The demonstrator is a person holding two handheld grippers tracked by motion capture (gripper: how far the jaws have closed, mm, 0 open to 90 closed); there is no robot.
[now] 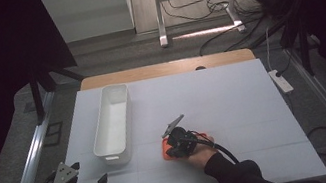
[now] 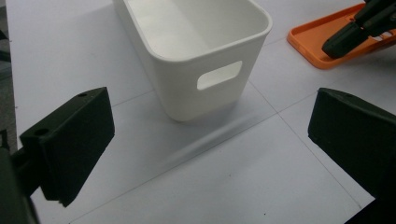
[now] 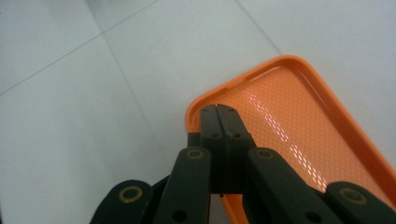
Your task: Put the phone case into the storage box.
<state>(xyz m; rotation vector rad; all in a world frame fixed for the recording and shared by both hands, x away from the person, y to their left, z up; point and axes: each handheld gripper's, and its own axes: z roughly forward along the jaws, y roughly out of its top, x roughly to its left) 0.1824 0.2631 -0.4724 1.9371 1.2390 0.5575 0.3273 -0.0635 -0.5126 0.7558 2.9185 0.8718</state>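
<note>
The right hand-held gripper had its jaws pressed together, gripping nothing, tips over the near rim of the orange tray on the bench; pushing on might skid it. The left hand-held gripper stood wide open, empty, the bin just ahead

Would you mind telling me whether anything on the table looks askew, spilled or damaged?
Nothing stands out. The white bin sits upright and empty, the orange tray lies flat and looks intact, and the right gripper is shut over its corner.
</note>
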